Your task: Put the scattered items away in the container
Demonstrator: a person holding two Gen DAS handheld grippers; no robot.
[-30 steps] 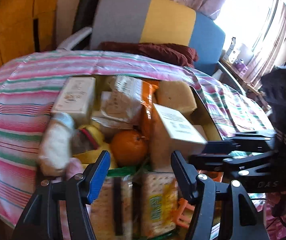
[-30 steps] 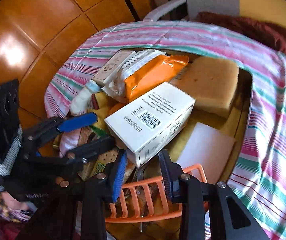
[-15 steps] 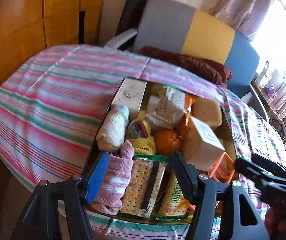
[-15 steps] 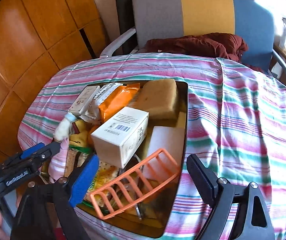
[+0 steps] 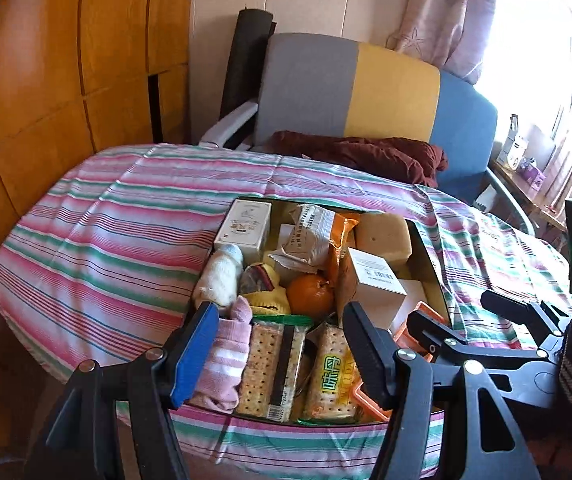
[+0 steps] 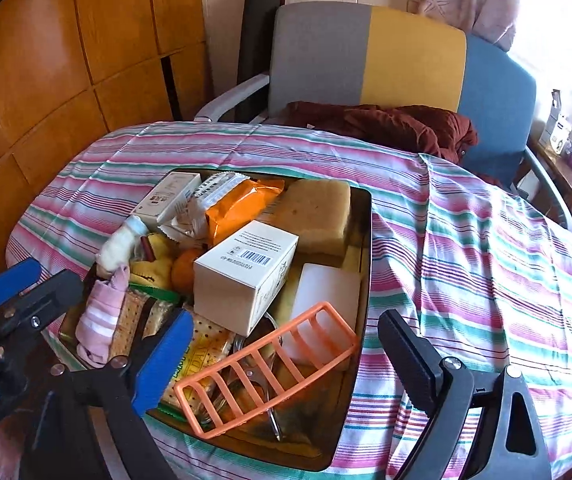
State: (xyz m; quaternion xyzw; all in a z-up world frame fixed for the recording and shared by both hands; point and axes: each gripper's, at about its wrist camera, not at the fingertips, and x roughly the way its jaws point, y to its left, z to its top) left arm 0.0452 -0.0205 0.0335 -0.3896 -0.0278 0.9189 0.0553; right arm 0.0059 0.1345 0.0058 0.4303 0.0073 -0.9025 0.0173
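Your right gripper hangs above the near end of the tray, its jaws opening wide with nothing pressed between them; the orange rack lies below the gap, leaning on the near items in the tray. Your left gripper is also held well open and grips nothing; it hovers over the tray's near left end, above the pink sock and the cracker packs.

The tray sits on the striped cloth, which covers the table. Near in the tray are the sock at the left, the crackers beside it and the rack to the right. In the middle a white box rests tilted on other things, with an orange just left of it and a white sock along the left wall. Farther back lie an orange packet, a sponge to its right and a small carton at the far left corner.

Beyond the table stands a grey, yellow and blue chair with a dark red cloth on its seat.
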